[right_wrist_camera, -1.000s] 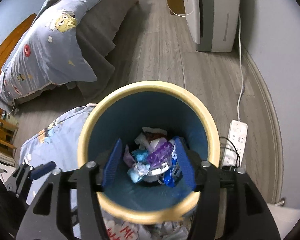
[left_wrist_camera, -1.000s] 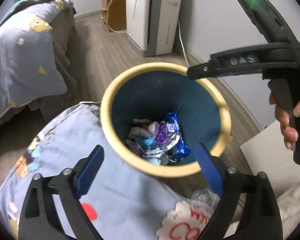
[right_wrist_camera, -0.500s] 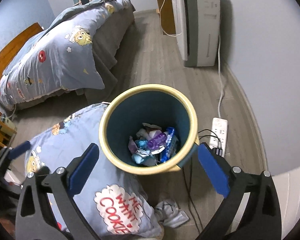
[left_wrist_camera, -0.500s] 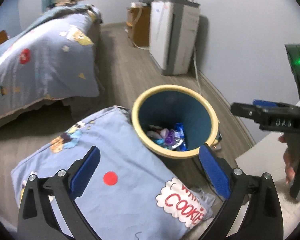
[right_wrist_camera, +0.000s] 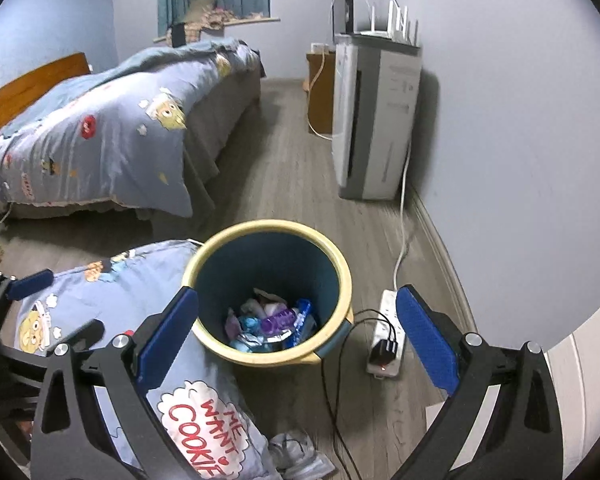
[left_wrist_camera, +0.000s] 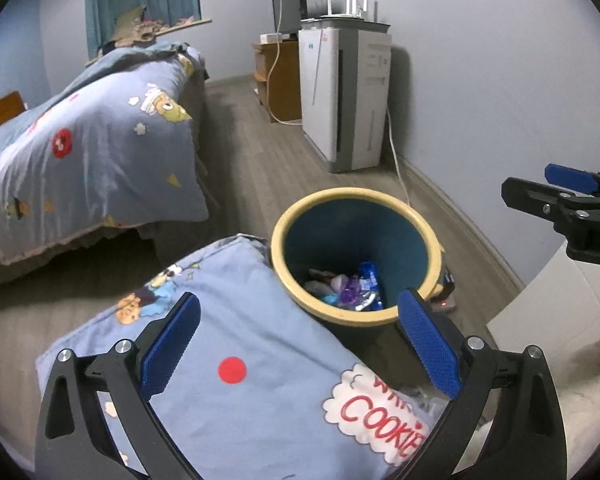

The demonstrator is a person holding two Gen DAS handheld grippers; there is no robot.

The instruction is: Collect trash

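Observation:
A blue bin with a yellow rim (left_wrist_camera: 414,216) (right_wrist_camera: 342,262) stands on the wood floor. Inside lie crumpled wrappers (left_wrist_camera: 350,288) (right_wrist_camera: 270,322), purple, blue and silver. My left gripper (left_wrist_camera: 300,340) is open and empty, above and short of the bin, over a cartoon-print pillow (left_wrist_camera: 236,368). My right gripper (right_wrist_camera: 298,334) is open and empty, held above the bin. It also shows at the right edge of the left wrist view (left_wrist_camera: 568,196). A crumpled white wrapper (right_wrist_camera: 298,454) lies on the floor by the pillow's corner.
A bed with a matching quilt (right_wrist_camera: 100,136) stands to the left. A white air purifier (right_wrist_camera: 374,120) stands against the right wall. A power strip with a plugged charger (right_wrist_camera: 388,338) and cables lies right of the bin. The pillow (right_wrist_camera: 112,308) touches the bin's left side.
Both grippers have risen and drawn back from the bin. The right gripper, narrow over the bin's mouth a second ago, has opened wide. The purple wrapper lies in the bin.

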